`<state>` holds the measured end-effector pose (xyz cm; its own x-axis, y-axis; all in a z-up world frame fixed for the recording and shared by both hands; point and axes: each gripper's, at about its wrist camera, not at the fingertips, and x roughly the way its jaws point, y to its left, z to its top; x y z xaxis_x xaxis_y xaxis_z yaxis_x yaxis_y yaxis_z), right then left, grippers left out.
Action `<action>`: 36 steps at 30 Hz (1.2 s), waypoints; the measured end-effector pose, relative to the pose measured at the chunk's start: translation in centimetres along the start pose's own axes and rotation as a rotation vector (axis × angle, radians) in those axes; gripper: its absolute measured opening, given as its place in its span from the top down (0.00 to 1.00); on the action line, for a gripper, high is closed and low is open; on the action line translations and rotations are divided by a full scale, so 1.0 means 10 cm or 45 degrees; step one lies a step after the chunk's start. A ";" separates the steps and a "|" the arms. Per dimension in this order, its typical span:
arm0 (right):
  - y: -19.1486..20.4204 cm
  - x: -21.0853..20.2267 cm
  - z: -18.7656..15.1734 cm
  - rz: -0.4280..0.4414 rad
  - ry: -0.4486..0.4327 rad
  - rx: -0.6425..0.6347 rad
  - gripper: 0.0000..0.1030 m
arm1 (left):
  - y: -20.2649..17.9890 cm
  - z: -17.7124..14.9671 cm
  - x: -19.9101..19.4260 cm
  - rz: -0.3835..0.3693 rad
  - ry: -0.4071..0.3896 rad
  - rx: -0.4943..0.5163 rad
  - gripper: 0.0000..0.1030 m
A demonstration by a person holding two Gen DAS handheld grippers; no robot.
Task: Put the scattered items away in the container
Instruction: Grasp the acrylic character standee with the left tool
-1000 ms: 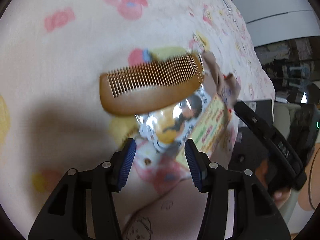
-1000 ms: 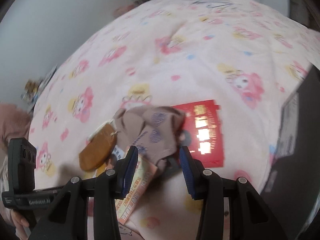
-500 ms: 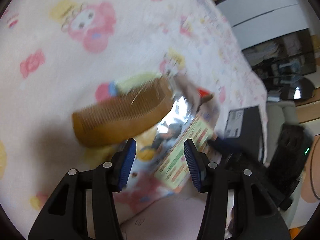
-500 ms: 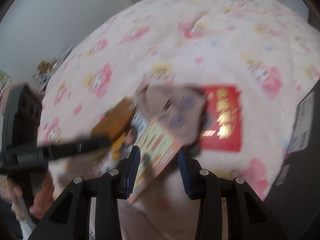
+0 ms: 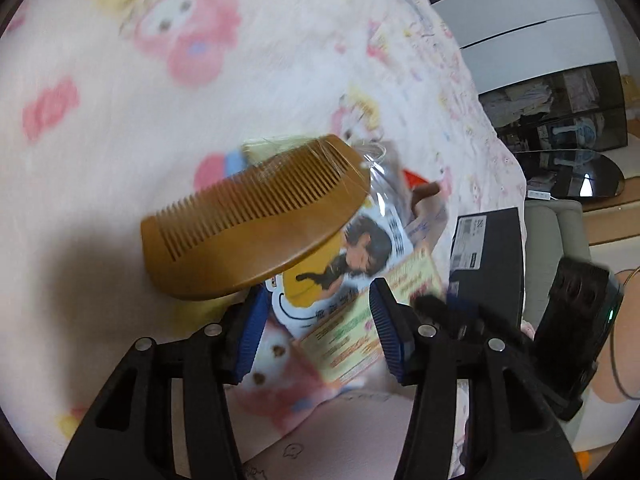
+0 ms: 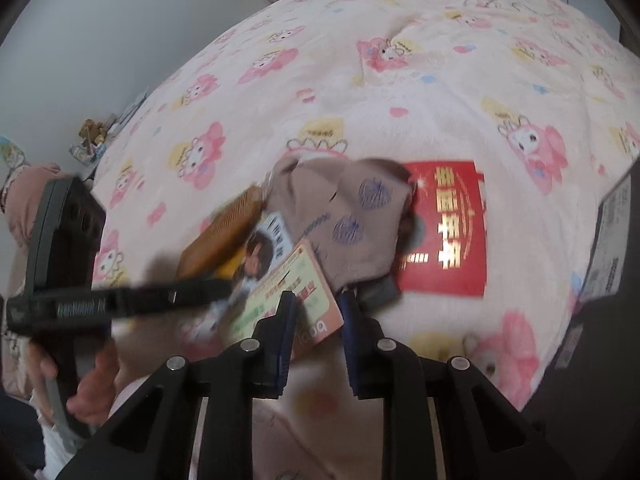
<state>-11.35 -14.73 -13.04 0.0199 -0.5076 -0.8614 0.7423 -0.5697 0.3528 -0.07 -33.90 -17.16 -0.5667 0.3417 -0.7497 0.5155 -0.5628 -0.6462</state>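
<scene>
1. Everything sits in a little pile on the bed (image 6: 440, 80), which has a pink cartoon-print blanket. I'll use the printed packet (image 5: 352, 264) as the landmark: it's a glossy pack with a cartoon face on it.
2. The wooden comb (image 5: 248, 232) lies across the packet's far-left corner, teeth pointing away.
3. A beige sock (image 6: 348, 220) is bunched on the packet's far side, and a red envelope (image 6: 448, 236) lies flat just right of the sock.
4. The left hand-held gripper (image 5: 316, 328) is low over the packet, jaws apart, with the packet's near edge between them.
5. The right hand-held gripper (image 6: 316, 320) comes in from the packet's other side, jaws narrowed around its corner; can't tell if they're actually pinching it.
6. A black box (image 5: 488, 256) sits right of the packet, at the bed's edge.
</scene>
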 end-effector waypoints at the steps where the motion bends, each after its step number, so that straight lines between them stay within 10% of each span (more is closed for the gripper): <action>1: 0.02 -0.01 -0.04 0.003 0.025 -0.010 0.81 | -0.03 0.02 -0.03 0.006 -0.016 0.009 0.50; 13: -0.08 0.07 0.00 -0.019 0.023 0.006 0.79 | 0.03 -0.14 0.19 0.039 0.076 -0.016 0.50; 20: 0.12 -0.14 -0.06 0.023 -0.031 -0.058 0.80 | -0.39 -0.09 0.11 -0.143 0.058 0.096 0.50; 23: 0.12 -0.31 -0.09 0.013 -0.073 -0.044 0.80 | -0.51 -0.08 0.11 -0.041 0.036 0.128 0.50; 31: -0.12 -0.29 -0.16 -0.041 -0.046 0.048 0.79 | 0.01 -0.16 0.12 0.114 0.078 -0.054 0.46; 36: -0.11 -0.13 -0.06 -0.025 -0.021 0.020 0.76 | 0.24 -0.12 0.27 0.000 0.129 -0.122 0.43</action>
<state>-11.76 -13.01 -12.51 -0.0053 -0.5066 -0.8622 0.7318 -0.5896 0.3419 0.41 -33.43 -20.88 -0.5011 0.4189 -0.7572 0.5772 -0.4901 -0.6531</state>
